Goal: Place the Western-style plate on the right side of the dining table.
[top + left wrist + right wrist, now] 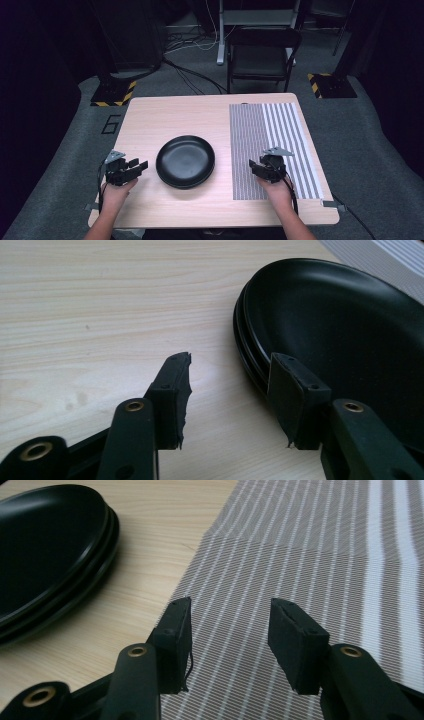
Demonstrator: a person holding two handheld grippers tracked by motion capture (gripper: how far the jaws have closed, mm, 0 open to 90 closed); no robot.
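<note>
Here my left tongs [142, 165], half open and empty, sit just left of the stacked glossy black plates [185, 161], nearer than my right tongs [254, 167], likewise half open and empty, over the striped grey cloth mat [272, 131].

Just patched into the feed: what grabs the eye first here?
The stack of black plates at the middle of the wooden table, with the striped mat to its right. The left gripper hovers open beside the stack; the right gripper is open over the mat.

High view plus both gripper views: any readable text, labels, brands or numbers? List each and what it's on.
None readable. The black plates, striped placemat, table and both grippers carry no lettering. The yellow-black hazard stripes on the floor stand bases are a pattern, not text.
</note>
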